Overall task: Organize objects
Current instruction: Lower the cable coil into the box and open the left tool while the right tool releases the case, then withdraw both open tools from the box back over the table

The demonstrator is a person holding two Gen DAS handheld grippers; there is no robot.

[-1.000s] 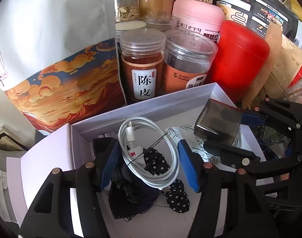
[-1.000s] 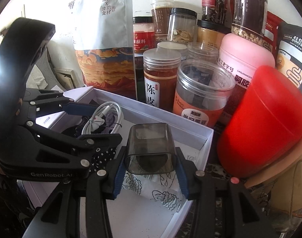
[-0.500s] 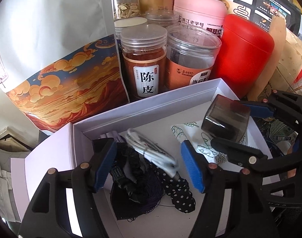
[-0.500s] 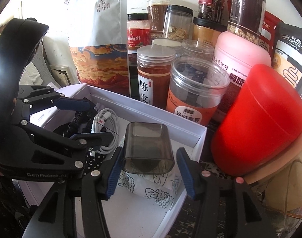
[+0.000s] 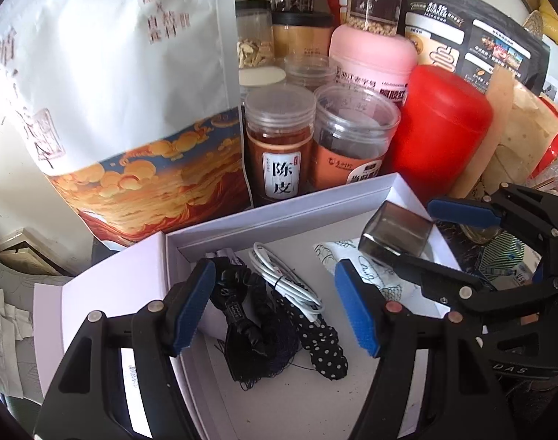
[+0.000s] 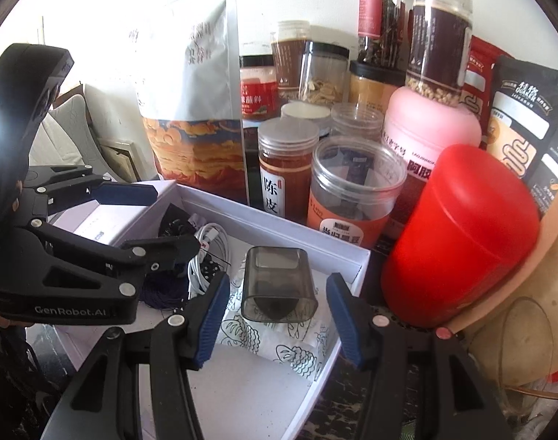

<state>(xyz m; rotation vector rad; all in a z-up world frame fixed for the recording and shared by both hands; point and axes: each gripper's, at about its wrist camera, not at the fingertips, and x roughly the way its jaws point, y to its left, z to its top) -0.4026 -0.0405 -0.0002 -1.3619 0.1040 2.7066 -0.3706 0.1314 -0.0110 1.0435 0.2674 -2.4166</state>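
Two grippers hang above the white box (image 5: 279,216), each with jaws apart and gripping nothing: the left gripper (image 5: 275,311) over the white cable (image 5: 286,278), the right gripper (image 6: 277,321) straddling the smoky plastic case (image 6: 279,286). Both items rest inside the box, so I'd judge the step to be withdrawal: lift each gripper straight up, keeping the pads clear of the box walls and of the jars just behind the box.

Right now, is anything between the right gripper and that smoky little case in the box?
No. The smoky case stands in the white box between the right gripper's open fingers, with a clear gap on each side.

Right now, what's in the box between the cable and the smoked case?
Bare box floor, then the printed packet that the case rests on; the cable lies apart. Left wrist view.
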